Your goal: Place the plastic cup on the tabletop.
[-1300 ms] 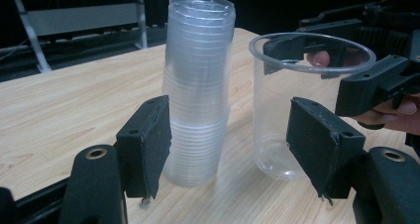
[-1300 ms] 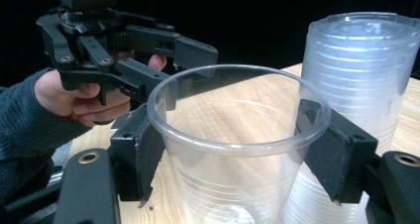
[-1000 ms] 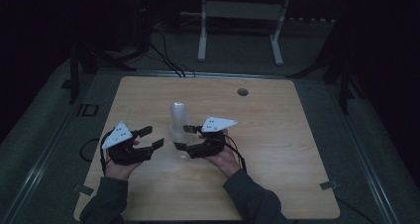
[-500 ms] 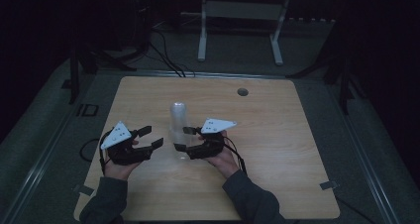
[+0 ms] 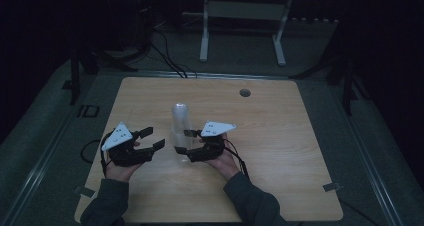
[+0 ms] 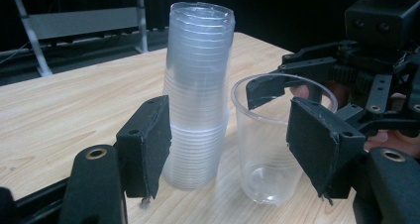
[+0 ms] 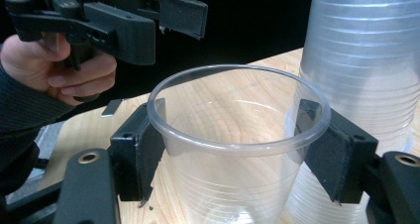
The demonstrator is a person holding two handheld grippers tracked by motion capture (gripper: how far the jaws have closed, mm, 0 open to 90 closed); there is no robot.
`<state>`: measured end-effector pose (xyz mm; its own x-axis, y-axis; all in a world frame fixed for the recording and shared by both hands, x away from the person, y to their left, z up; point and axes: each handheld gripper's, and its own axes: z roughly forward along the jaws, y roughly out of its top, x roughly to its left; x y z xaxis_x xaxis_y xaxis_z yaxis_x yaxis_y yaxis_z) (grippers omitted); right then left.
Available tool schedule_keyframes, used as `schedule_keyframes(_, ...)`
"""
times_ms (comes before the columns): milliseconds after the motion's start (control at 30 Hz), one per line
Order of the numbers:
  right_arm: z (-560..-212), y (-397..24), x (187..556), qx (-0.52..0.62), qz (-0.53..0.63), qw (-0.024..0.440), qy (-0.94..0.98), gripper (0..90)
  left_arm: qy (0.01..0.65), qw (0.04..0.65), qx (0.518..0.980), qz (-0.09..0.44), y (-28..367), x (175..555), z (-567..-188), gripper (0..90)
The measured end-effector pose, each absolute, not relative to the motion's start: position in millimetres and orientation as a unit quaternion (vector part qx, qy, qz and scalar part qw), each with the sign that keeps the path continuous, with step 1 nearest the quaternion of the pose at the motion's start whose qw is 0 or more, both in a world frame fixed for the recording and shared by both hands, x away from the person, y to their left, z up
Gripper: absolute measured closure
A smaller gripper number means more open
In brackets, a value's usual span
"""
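Our right tool [image 7: 237, 149] gripped a single clear cup [image 7: 237, 135] beside the cup stack [image 6: 198, 85] on the bench [image 5: 280, 136]; our left tool [image 5: 152, 138] stood open.

One stack of clear cups [image 6: 198, 95] is standing on the surface [image 5: 280, 136]. The cups in it are too many and too close together to count. One single clear cup [image 7: 237, 149] is standing just beside the stack. So two kinds of cup things are sitting here: one stack and one cup alone. Two claws are showing, the left claw [image 5: 152, 138] and the right claw [image 5: 186, 142]. Two hands are holding them, one hand for each claw. One small round hole [image 5: 244, 92] is showing in the surface.
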<state>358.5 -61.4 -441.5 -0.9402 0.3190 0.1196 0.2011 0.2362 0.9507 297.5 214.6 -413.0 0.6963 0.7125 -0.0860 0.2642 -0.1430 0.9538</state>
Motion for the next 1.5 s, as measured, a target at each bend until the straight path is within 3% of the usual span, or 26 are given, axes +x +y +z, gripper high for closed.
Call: schedule_keyframes(1500, -474.0, -44.9, 363.7, 0.167, 0.564, 0.06, 0.806, 28.1, 0.336, 0.563, 0.729, 0.198, 214.6, 297.9, -414.2, 34.2)
